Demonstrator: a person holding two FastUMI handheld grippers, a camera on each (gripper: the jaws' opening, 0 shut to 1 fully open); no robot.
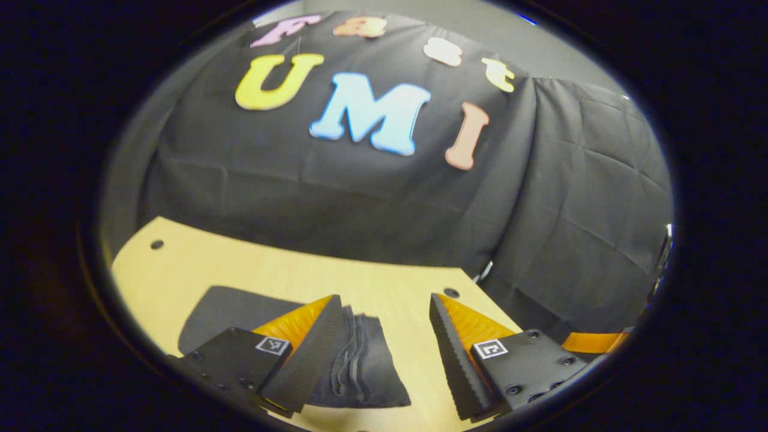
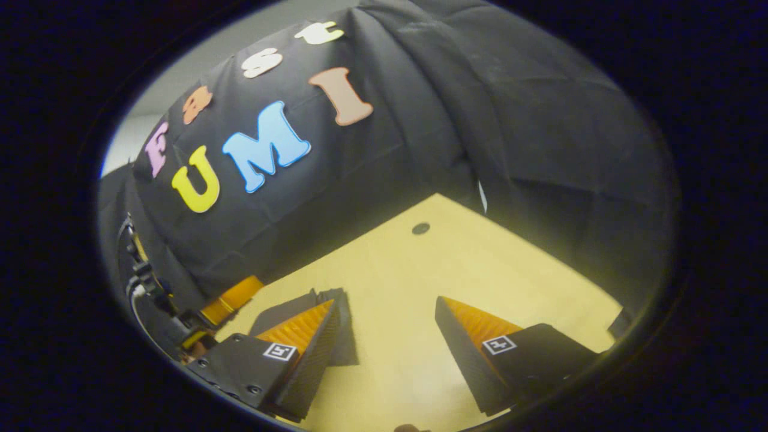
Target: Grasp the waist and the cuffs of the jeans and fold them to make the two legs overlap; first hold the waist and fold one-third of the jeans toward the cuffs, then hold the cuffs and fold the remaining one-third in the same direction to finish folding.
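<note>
Folded jeans [image 1: 366, 360] flat on bench [image 1: 384, 282], behind left gripper [image 1: 384, 348] jaws; both left and right gripper [image 2: 387, 342] jaws released, holding nothing.

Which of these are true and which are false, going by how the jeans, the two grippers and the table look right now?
1. The left gripper is open with nothing between its fingers. True.
2. The right gripper is clamped on the jeans. False: it is open, with bare table between its fingers.
3. The jeans lie on the table as a folded stack. True: layered edges show in the left gripper view.
4. The jeans hang from the booth wall. False: they rest on the tabletop.
5. The tabletop is light wood with small round holes. True.
</note>
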